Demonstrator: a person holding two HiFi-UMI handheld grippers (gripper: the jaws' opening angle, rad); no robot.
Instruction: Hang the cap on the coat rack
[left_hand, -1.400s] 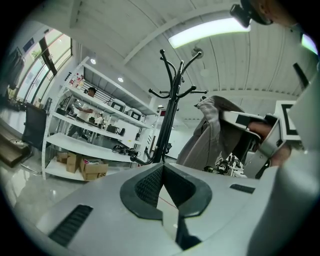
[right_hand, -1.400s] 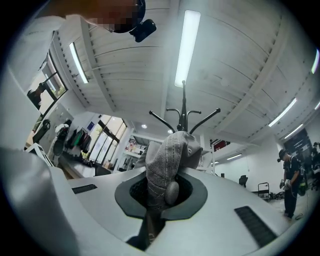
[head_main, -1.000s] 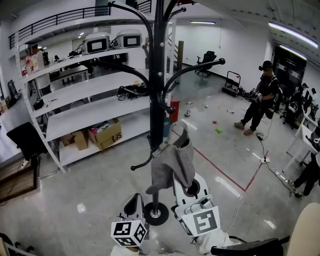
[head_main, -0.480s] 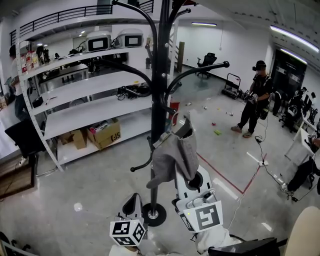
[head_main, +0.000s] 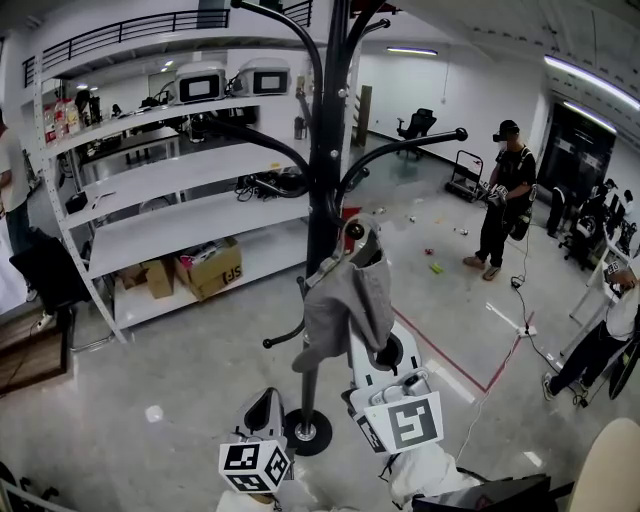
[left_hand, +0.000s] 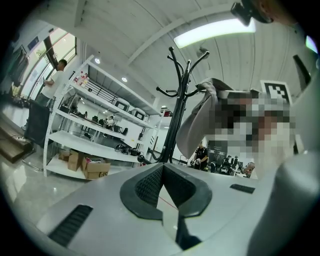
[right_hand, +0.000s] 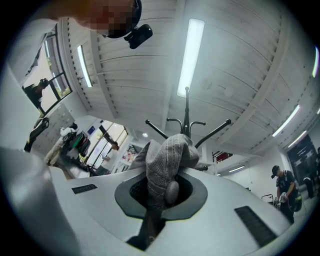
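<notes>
A black coat rack (head_main: 322, 190) rises in the middle of the head view, its round base (head_main: 308, 430) on the floor. A grey cap (head_main: 345, 308) hangs against the pole, its top just below a ball-tipped hook (head_main: 353, 231). My right gripper (head_main: 372, 348) is shut on the cap's lower edge, reaching up from below. In the right gripper view the cap (right_hand: 167, 157) fills the jaws, with the rack's hooks (right_hand: 186, 120) behind it. My left gripper (head_main: 266, 404) stays low beside the base, shut and holding nothing. From the left gripper view I see the rack (left_hand: 179, 100) and the cap (left_hand: 197, 120).
White shelving (head_main: 150, 190) with cardboard boxes (head_main: 215, 268) stands at the left. A black chair (head_main: 50, 272) is at the far left. A person (head_main: 505, 195) stands at the back right and another (head_main: 600, 335) bends at the right edge. A red line (head_main: 450, 358) crosses the floor.
The right gripper has lifted the cap a little up and to the right along the pole, closer to the ball-tipped hook. The left gripper has barely moved.
</notes>
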